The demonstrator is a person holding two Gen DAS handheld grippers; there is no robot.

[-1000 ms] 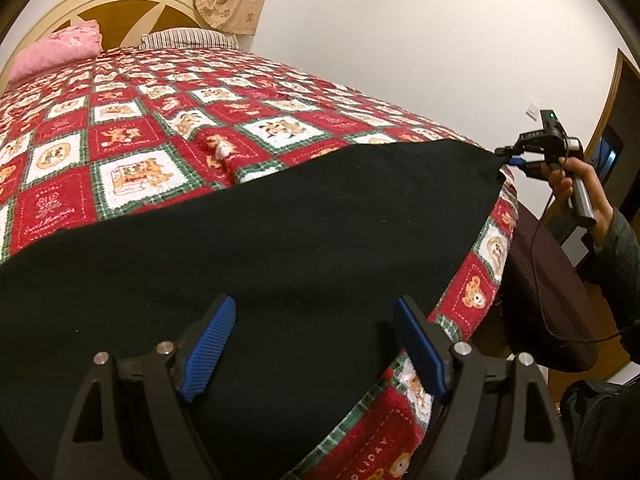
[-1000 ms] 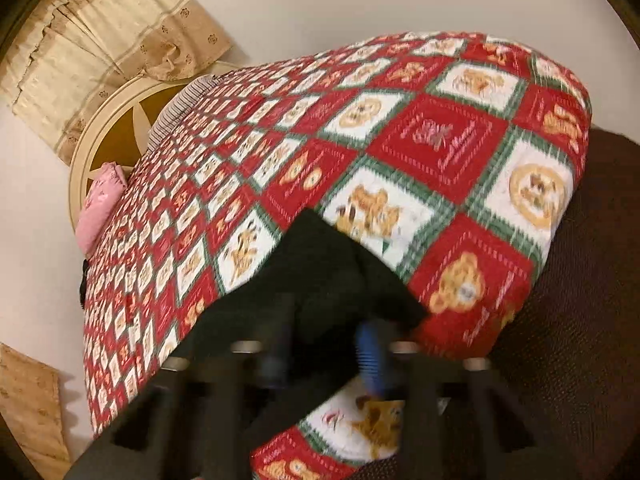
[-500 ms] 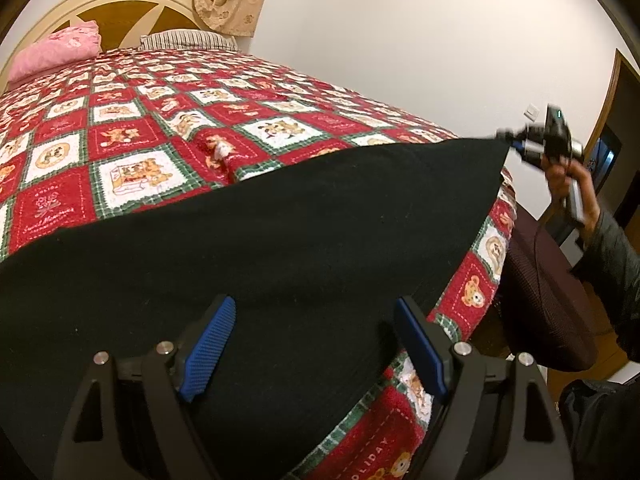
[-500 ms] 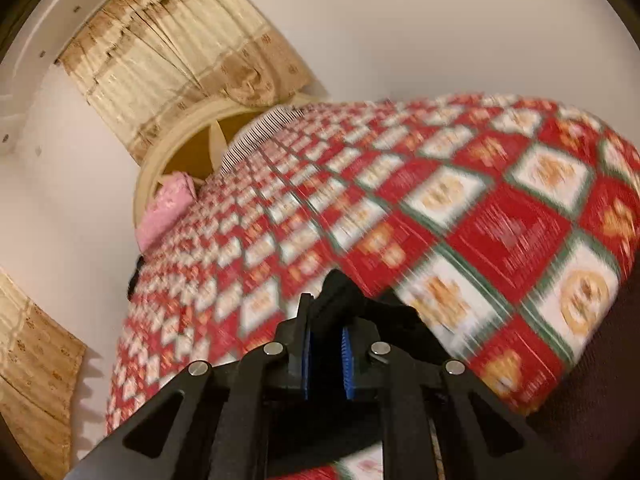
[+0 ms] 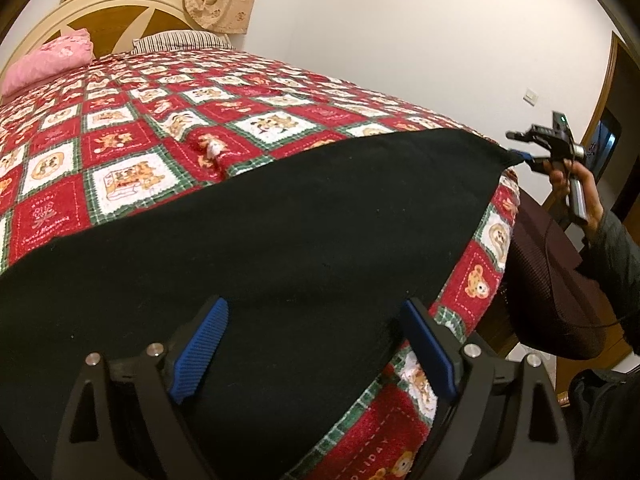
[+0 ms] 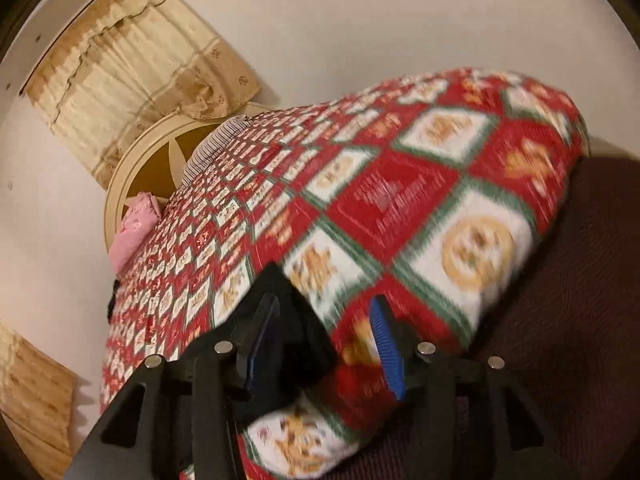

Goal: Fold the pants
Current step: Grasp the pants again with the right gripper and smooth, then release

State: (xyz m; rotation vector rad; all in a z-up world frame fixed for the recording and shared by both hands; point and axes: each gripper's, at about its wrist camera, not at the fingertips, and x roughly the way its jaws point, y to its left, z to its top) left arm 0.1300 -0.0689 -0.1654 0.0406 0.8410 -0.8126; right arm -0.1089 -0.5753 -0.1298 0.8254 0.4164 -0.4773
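Two views, left wrist first. Black pants (image 5: 280, 232) lie spread flat over the near corner of the bed (image 5: 132, 128), on the red checked quilt, one edge running along the mattress side. Fabric looks soft, matte, fairly thick, no sheen; probably light and limp, so it will sag and drag when lifted, not slippery. Best grip: corners or hem edges, pinched thin. Left gripper (image 5: 316, 344) hangs over the near end of the cloth, jaws wide apart, nothing pinched. Right gripper (image 5: 520, 146) sits at the far corner of the cloth, held in the person's hand (image 5: 576, 184); its jaws have just been opening, and the blue pad looks to touch the corner tip.

Right wrist view, blurred. Right gripper (image 6: 324, 336) with jaws parted; the black corner (image 6: 288, 320) lies between them, against the left pad, clear of the right one. Looks released, though blur makes contact hard to judge. Corner rests at the quilt's edge, beside a dark brown chair (image 6: 560, 320).
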